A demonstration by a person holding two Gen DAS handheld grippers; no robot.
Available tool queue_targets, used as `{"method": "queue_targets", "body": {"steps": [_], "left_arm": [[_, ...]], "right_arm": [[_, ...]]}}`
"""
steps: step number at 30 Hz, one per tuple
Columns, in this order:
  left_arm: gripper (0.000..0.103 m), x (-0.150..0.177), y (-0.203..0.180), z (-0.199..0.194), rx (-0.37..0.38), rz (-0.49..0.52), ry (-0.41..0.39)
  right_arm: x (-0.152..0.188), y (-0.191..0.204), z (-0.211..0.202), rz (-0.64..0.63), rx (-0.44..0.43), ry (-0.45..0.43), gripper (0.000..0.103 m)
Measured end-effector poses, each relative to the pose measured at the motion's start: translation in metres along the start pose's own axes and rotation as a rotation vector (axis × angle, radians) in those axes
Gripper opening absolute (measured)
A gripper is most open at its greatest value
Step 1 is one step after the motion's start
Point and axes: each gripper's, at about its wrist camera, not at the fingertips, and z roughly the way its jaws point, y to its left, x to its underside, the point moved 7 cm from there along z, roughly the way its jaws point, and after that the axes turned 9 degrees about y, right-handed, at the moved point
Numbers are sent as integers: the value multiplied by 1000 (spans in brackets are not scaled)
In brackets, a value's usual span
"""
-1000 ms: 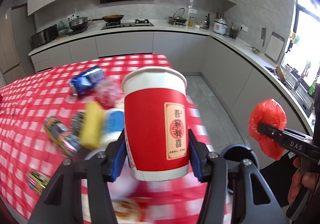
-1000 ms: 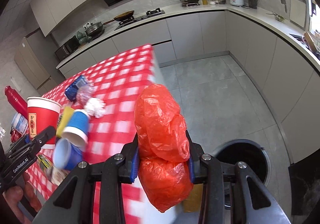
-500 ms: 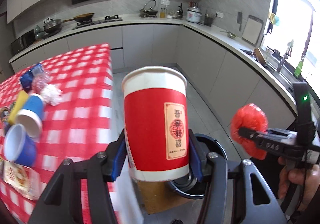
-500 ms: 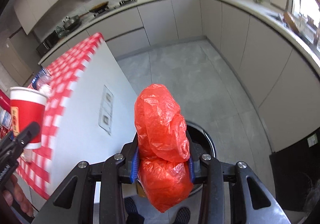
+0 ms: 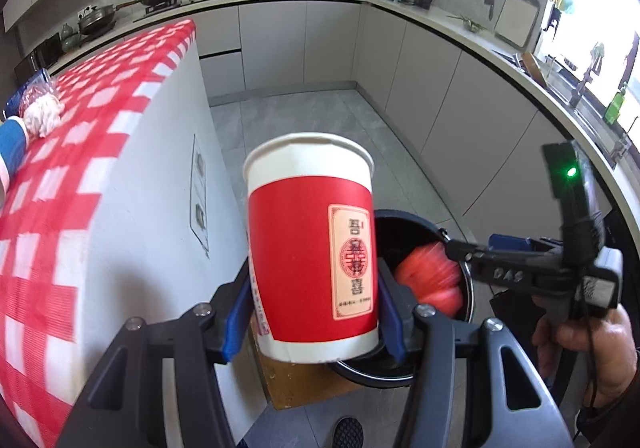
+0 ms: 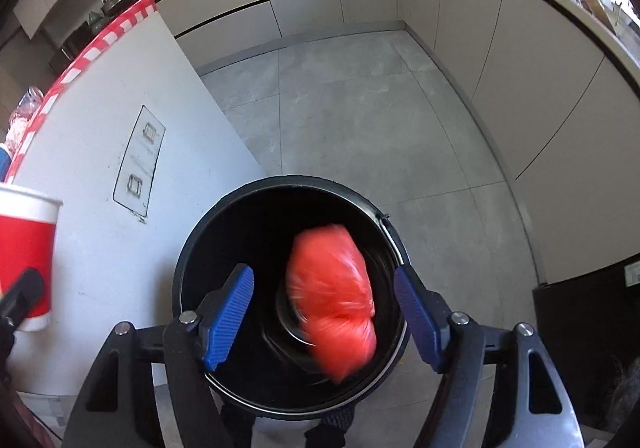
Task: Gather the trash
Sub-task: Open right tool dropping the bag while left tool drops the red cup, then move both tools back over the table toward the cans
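While the right gripper [image 6: 324, 312] hangs over the black bin [image 6: 200, 248] on the floor, its blue fingers [image 6: 228, 314] have just been opening and now stand wide apart, touching nothing. The red plastic bag [image 6: 334, 302] is between and below them, blurred, inside the mouth of the bin and clear of both pads; its long axis runs from the far rim towards the near one, tilted a little to the right in the right wrist view. From the left wrist view the same bag [image 5: 430, 276] shows as a red smear inside the bin, just under the right gripper's tip.

The left gripper [image 5: 316, 312] has its fingers [image 5: 238, 314] closed on a red paper cup [image 5: 312, 248] with a white rim, held upright, mouth up, its label facing the camera. The cup is beside the bin, near the white side of the bench [image 5: 132, 208], whose top carries a red checked cloth [image 5: 72, 136].
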Motion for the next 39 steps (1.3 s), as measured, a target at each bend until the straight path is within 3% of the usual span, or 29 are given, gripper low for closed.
{"method": "queue_targets", "body": {"steps": [7,13,15,17,19,26,33,39], "left_arm": [[57,5,-24,35,19,-17,8],[57,18,-54,82,57,-18,79],[61,17,-69,91,120,-31,85],[84,17,-76,94,119,-53,114],[92,14,-77,79,103,-59,86],[92,9,-59,-2,47,-25,28],[92,10,-1,-85,-47,-87,-62],[92,17,53,-117,-99,-164,-110]], "right_arm": [[-6,-28,-9,27,26,-40,74],[-9,-46,-23,59,26,-65,75],[-8,-53,-30,65,27,-76,75],[-7,-61,-40,79,30,-91,75],[-6,-67,-49,89,27,-103,75],[-10,-53,-89,99,-18,-143,75],[-17,14,-122,19,-88,-179,74],[-17,71,-139,-62,-126,-193,75]]}}
